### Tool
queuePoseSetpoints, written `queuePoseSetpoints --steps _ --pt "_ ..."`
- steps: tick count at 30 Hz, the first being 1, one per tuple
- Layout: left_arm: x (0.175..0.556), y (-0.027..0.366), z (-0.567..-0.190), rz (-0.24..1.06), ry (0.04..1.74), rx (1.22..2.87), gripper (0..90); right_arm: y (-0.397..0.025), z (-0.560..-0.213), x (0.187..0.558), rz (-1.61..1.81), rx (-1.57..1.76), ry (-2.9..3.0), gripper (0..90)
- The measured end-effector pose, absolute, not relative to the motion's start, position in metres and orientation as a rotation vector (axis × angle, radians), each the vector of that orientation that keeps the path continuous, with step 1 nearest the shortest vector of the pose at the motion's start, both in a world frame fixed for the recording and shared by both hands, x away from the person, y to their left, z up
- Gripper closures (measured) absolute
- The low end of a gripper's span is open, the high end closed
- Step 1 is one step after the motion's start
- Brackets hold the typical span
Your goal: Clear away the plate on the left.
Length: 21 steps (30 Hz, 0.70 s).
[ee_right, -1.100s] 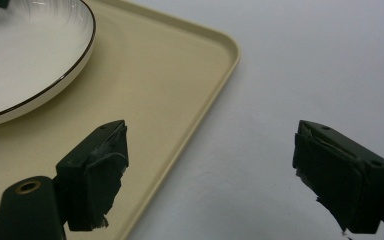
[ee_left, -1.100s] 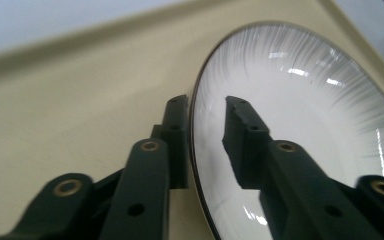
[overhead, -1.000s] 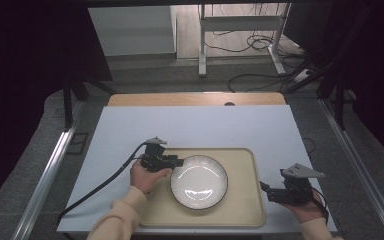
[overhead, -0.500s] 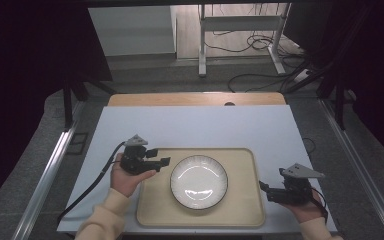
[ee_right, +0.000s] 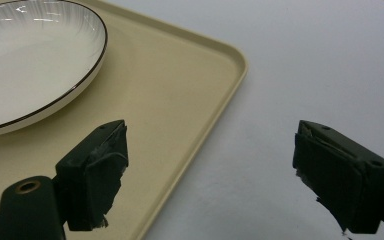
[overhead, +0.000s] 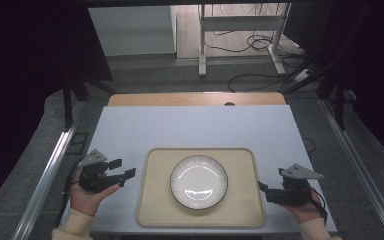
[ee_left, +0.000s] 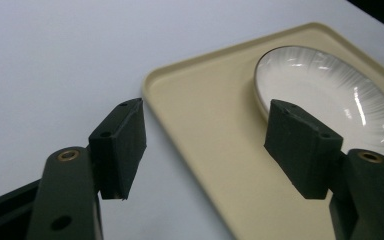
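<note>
left gripper (overhead: 125,176) sat wide open, empty, just left of the tray (overhead: 152,220); right gripper (overhead: 263,189) likewise at its right edge. plate (overhead: 199,181) sat centred on tray, looked placed; nothing visibly left.

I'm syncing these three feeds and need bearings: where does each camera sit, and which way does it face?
High view: above the person's side, facing forward and down; left gripper, right gripper, hands, sleeves.
Left gripper view: rides that gripper, facing the tray and plate; own open jaws.
Right gripper view: facing the tray's right edge; own open jaws.
All three share tray and plate.
</note>
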<state>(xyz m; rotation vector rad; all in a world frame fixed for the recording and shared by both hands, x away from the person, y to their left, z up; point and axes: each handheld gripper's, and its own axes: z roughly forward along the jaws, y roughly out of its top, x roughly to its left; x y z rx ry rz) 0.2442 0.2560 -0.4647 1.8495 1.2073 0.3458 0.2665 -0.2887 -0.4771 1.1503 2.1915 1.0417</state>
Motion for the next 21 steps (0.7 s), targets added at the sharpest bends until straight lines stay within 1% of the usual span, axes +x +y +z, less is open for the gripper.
queuePoseSetpoints --steps 2,5,10,21 --pt "0.242 0.26 -0.469 0.339 1.221 1.847 32.0 -0.288 -0.477 0.267 1.051 1.141 2.192 14.9" --pt "0.234 0.262 -0.473 0.41 1.233 1.903 31.4 -0.287 -0.477 0.267 1.052 1.122 2.196 14.7" --pt "0.234 0.265 -0.476 0.395 1.262 1.873 30.8 -0.286 -0.478 0.269 1.055 1.114 2.201 14.7" --pt "0.235 0.267 -0.481 0.38 1.272 1.888 28.4 -0.286 -0.477 0.273 1.06 1.125 2.188 14.7"
